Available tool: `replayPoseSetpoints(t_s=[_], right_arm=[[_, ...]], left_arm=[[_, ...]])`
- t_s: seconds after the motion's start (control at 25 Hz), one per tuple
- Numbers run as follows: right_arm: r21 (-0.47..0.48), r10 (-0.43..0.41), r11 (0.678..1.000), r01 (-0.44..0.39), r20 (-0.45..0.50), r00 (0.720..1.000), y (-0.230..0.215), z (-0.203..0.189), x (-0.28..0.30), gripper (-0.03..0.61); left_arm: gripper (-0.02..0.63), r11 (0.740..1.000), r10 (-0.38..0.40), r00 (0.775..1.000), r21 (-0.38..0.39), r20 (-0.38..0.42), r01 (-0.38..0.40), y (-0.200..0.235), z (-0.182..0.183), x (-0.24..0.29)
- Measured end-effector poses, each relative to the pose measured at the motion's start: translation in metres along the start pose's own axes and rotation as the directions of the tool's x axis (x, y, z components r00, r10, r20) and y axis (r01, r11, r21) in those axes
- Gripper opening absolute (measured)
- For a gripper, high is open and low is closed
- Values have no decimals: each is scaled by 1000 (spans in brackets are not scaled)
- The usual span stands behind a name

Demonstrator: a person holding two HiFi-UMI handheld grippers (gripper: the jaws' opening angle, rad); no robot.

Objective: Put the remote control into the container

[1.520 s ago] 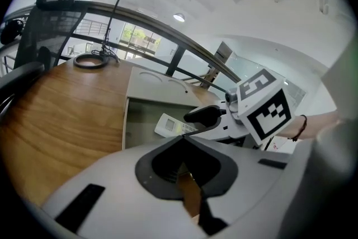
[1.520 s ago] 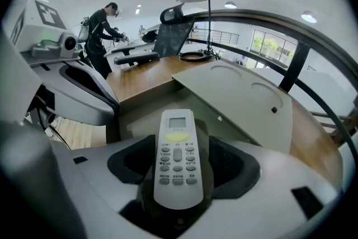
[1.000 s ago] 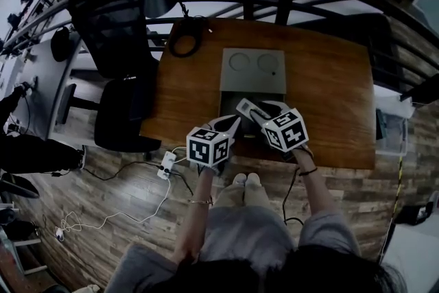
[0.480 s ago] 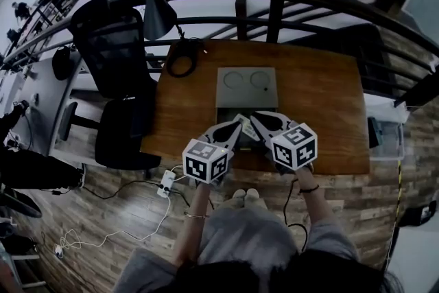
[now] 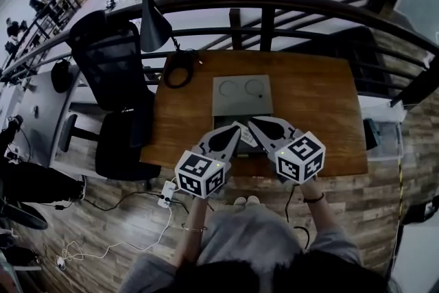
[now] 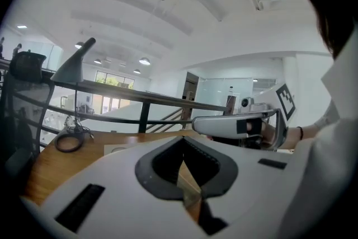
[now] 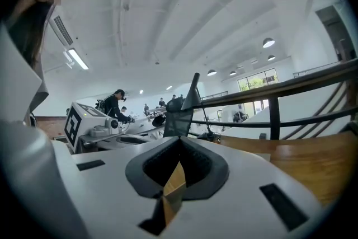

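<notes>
Above the tabletop's (image 5: pixel 315 99) near edge, the left gripper (image 5: pixel 235 128) and the right gripper (image 5: pixel 252 123), its jaws just closed, both sit pressed together and empty, covering the central container's (image 5: pixel 242 94) open near part; the remote control cannot be made out.

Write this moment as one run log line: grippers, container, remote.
left gripper: shut, empty | right gripper: just closed, empty | container: on table | remote: not visible

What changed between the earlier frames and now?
The left gripper and right gripper both lifted away from the desk, toward the head camera. The right jaws closed on nothing; the left jaws are shut and empty. The container stayed put.
</notes>
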State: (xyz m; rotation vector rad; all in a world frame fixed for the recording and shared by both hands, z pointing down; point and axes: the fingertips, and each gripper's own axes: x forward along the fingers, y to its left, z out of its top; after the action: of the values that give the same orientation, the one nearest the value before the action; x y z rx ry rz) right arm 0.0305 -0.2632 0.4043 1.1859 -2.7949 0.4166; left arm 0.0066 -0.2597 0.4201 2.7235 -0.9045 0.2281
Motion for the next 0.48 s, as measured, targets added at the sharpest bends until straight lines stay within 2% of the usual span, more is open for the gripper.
replayPoseSetpoints(t_s=[0.24,0.48], right_arm=[[-55,22,998,-20,37,999,13,19,-11,28],[-98,53,994,-46,65,996,26,31,-21,28]], left_arm=[[3,999,-10,999,41,51,7,-10,21,-10],[3,993,-8,995,115,99,-3,-18,38,-18]])
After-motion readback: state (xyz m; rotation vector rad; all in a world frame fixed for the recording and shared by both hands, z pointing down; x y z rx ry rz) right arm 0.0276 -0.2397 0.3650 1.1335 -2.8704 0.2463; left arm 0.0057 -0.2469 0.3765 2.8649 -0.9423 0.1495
